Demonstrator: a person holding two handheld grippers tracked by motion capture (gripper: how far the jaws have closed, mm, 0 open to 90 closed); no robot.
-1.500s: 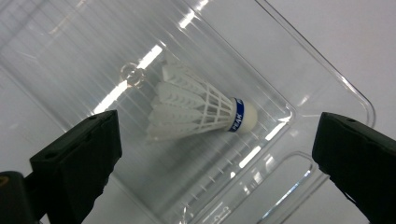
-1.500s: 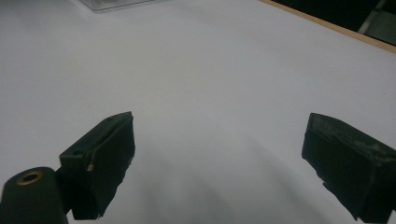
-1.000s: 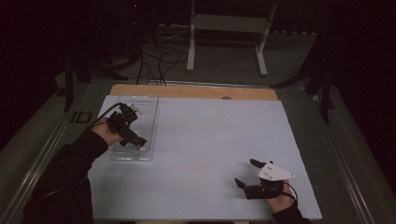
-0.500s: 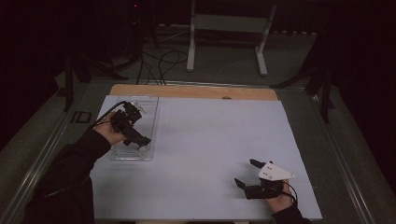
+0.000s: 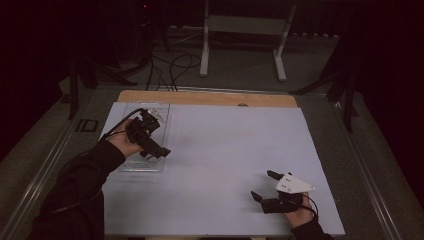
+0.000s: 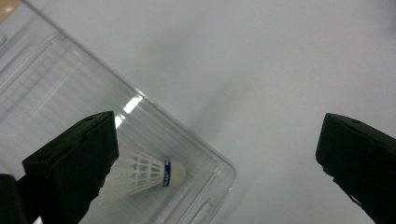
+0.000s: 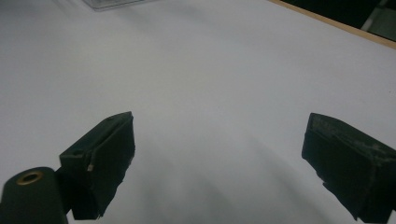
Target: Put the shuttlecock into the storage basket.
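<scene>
While the dark room leaves the frame edges black, the lit bench carries these, left to right:

Tray: a clear rigid plastic tray [image 5: 131, 165], rectangular with rounded corners and ribbed floor, at the left of the high view on the bench.
Shuttlecock: a white feathered cone with a blue band and rounded cork tip [image 6: 154, 175], lying on its side in the tray's near corner, lower left of the left gripper view.
Left tool: black, blocky [image 5: 154, 149], held over the tray, jaws spread wide, nothing between them.
Bench: smooth pale matte sheet [image 5: 225, 150] with a wooden strip along its far edge.
Right tool: black with a grey three-cornered plate [image 5: 263, 186], lower right of the high view, jaws wide apart over bare bench.
</scene>
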